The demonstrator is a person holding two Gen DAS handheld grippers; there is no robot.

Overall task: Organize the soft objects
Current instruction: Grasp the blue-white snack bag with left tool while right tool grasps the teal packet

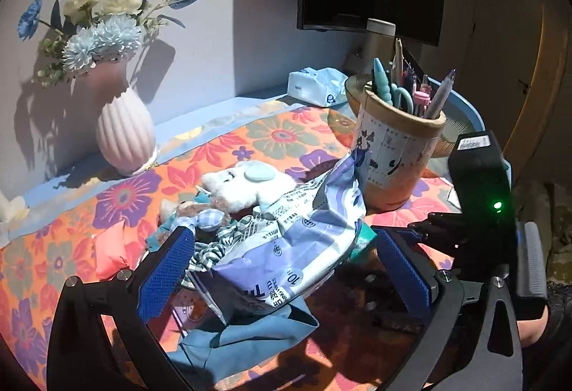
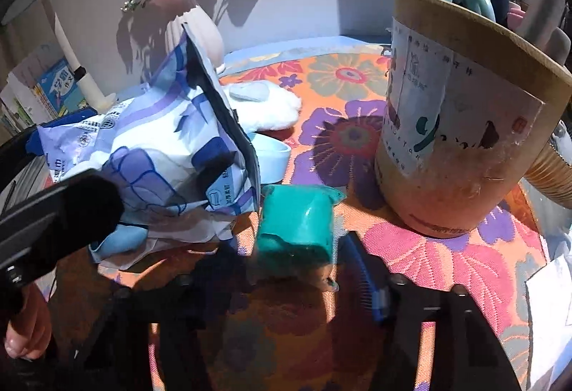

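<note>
Table w/ floral cloth (image 1: pixel 271 137), cluttered. Soft items heaped mid-table: crumpled purple-white wipes pack (image 1: pixel 307 240), white plush toy (image 1: pixel 246 187) behind it, small rag doll (image 1: pixel 200 215), checked fabric piece (image 1: pixel 211 251), blue cloth (image 1: pixel 250 330) under the pack, coral cushion (image 1: pixel 111 248) off to the side. Teal soft packet (image 2: pixel 296 223) lies just beside the pack, near the pen holder (image 2: pixel 461 126).

Left gripper (image 1: pixel 282 269): jaws spread wide, straddling the wipes pack; pads clear of it on both sides, nothing gripped.

Right gripper (image 2: pixel 286 269): pointed down at the teal packet, which sits between the fingers. One blue-padded finger (image 2: pixel 361 276) stands just beside its edge; the other is lost in shadow. Cannot tell whether pads are pressing yet.

Step in hand, as I judge it: pick-up stage. Right side taking the teal packet, left lined up on the wipes pack. No sorting visibly done; pile intact.

Next move calls for: confirm firm hold on the packet before lifting; it looks squashy, may slip. Keep clear of the pen holder, which stands close. Left needs to lower and close around the pack body, not its loose flap.
</note>
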